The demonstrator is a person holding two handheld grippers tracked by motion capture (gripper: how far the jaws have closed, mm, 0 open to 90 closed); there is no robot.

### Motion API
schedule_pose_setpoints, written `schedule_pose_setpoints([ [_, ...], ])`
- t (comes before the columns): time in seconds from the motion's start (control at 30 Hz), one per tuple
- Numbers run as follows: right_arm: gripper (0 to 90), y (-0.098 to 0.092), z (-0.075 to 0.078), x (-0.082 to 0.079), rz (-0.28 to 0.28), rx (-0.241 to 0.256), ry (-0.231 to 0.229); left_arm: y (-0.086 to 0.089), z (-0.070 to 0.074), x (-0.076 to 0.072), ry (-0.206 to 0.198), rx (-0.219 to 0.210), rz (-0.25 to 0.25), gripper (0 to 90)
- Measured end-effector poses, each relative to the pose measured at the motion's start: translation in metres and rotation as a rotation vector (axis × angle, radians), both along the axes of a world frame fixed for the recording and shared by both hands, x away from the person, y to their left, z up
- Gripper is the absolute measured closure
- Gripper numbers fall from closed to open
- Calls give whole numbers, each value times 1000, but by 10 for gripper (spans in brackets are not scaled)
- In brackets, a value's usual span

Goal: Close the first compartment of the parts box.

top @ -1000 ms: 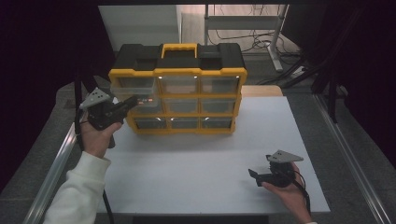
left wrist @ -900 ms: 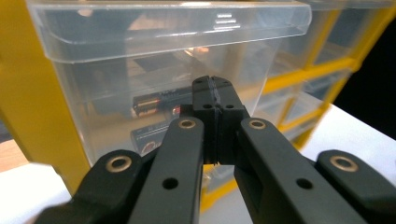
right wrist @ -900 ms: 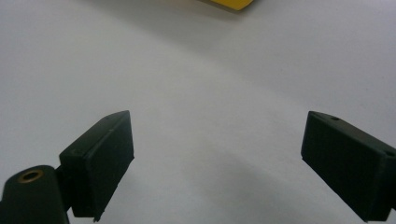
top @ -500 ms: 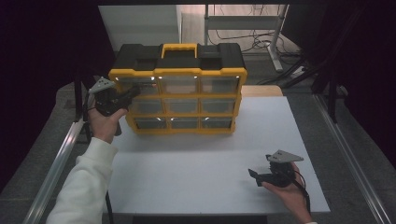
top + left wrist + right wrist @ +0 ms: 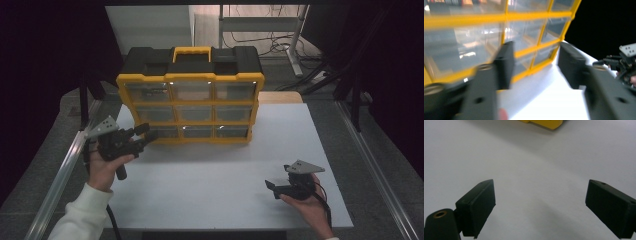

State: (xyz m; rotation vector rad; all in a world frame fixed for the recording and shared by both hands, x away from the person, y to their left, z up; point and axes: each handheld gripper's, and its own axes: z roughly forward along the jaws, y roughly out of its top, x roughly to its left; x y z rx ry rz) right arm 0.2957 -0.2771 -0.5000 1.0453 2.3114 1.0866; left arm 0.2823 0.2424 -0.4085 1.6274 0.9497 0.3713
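We see the left gripper (image 5: 145, 134), jaws spread, raised at the organizer's (image 5: 190, 97) lower-left drawer; the right gripper (image 5: 272, 186), also spread, rests low, well apart.

Quick tally from my end: I counted one yellow-and-black organizer box (image 5: 190, 95) on one white bench (image 5: 220, 175). It had nine clear drawers (image 5: 192, 112), three rows of three, and one yellow carry handle (image 5: 192, 51) on top. I had two sets of tongs, left (image 5: 142, 136) and right (image 5: 272, 187), one per hand.
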Motion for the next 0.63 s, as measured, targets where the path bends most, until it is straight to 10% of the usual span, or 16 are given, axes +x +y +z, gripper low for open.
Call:
schedule_pose_setpoints([
  [0.13, 93, 1, 1, 1, 5, 3, 0, 1, -19, -16, 29, 29, 29, 226],
  [0.33, 91, 2, 3, 1, 16, 16, -6, -4, -50, -30, 76, 134, 26, 173],
  [0.63, 91, 1, 7, 1, 18, 40, -16, -7, -58, -31, 92, 148, 21, 146],
])
